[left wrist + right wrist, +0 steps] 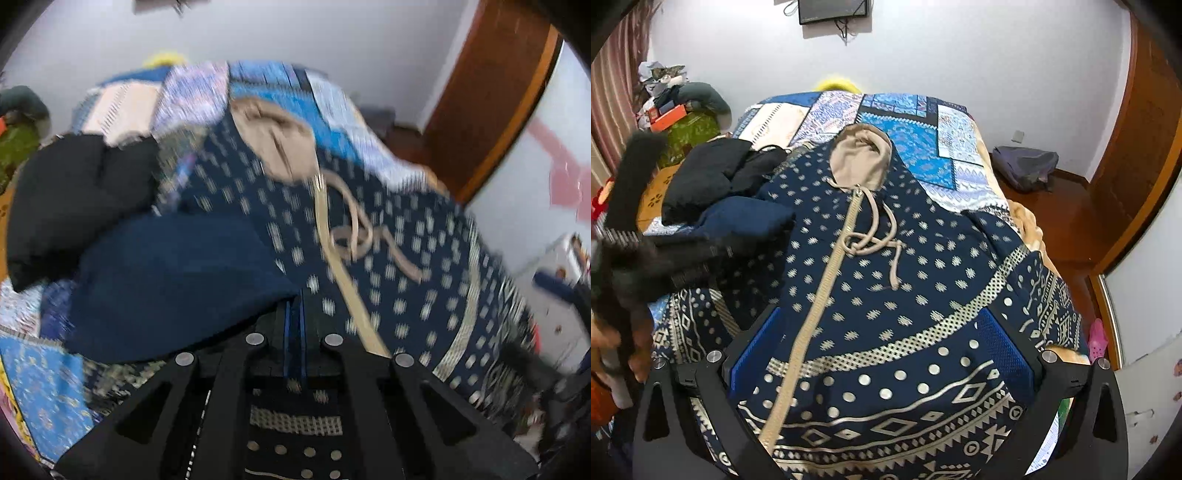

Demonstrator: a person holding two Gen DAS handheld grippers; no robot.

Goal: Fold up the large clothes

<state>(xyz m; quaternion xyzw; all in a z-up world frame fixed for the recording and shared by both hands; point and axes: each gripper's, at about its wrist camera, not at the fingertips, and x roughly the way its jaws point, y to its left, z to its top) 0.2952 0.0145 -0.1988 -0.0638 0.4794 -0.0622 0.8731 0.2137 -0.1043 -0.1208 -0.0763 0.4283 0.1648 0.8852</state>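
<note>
A navy hoodie [886,280] with cream dots, a beige zip, a beige hood [860,158] and a tied drawstring [871,243] lies face up on the bed. It also shows in the blurred left wrist view [388,258]. My right gripper [882,354] is open, its blue-padded jaws wide apart over the hoodie's patterned lower front. My left gripper [294,306] has its jaws closed together; nothing shows pinched between them. It appears blurred at the left of the right wrist view [701,251].
A patchwork blue bedspread [916,133] covers the bed. A plain navy garment [746,221] and a black garment [713,166] lie at the hoodie's left. A cluttered side table [676,122] stands at the far left, a grey bag [1027,166] lies on the floor at the right.
</note>
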